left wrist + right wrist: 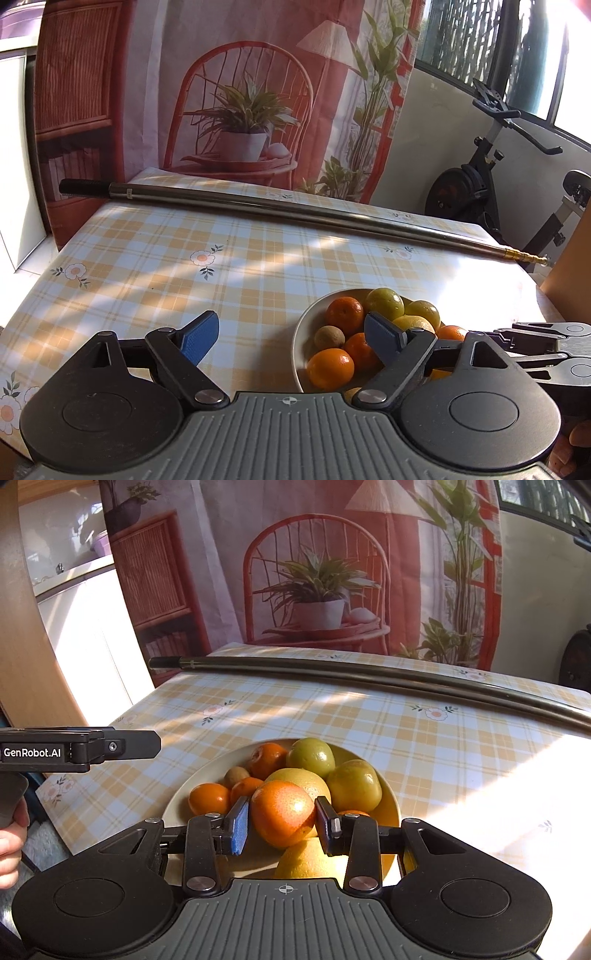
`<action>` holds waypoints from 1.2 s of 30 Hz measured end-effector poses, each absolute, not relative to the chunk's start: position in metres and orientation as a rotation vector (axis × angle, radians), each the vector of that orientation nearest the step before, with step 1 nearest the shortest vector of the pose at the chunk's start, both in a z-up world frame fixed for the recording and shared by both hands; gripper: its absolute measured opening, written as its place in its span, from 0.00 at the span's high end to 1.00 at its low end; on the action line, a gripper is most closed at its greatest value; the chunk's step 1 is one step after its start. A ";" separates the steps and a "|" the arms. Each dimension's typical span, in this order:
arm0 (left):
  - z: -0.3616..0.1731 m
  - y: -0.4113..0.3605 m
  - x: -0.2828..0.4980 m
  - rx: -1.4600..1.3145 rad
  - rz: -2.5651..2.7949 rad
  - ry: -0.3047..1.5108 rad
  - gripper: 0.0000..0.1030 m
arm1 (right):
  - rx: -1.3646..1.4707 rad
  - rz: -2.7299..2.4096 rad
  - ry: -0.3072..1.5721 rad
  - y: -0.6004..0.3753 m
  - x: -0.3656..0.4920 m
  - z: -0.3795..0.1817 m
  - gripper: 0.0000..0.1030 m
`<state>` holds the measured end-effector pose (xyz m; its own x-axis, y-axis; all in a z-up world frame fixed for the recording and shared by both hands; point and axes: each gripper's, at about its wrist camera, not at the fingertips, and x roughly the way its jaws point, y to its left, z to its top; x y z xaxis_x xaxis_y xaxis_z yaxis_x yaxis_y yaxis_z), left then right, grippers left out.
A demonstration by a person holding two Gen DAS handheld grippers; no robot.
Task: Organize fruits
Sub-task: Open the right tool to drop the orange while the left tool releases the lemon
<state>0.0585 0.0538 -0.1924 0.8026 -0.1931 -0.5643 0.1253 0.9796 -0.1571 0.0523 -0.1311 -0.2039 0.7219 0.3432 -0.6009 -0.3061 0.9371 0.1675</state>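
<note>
Right tool [282,821] is where I look first: its two pads sit against either side of a large orange [282,814] on the near part of the heap, clamped on it. That orange rests among the other fruit in a white bowl [173,812] on the checked counter [443,746], with green fruit [311,757] behind it and smaller oranges [208,798] and a brown kiwi [237,775] to its left. My left tool [291,338] hangs with its blue pads spread wide and nothing between them, left of the bowl [301,338], its right pad over the bowl's near-left fruit. A long metal pole [280,214] lies across the far side of the counter.
</note>
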 end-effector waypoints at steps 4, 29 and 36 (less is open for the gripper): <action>-0.195 0.059 0.061 -0.147 -0.167 0.633 0.13 | 0.013 0.366 0.667 -0.121 0.052 -0.202 0.67; -0.206 0.053 0.065 -0.139 -0.155 0.690 0.13 | 0.005 0.341 0.688 -0.123 0.049 -0.215 0.41; -0.207 0.053 0.065 -0.137 -0.158 0.692 0.13 | -0.005 0.313 0.719 -0.122 0.052 -0.219 0.24</action>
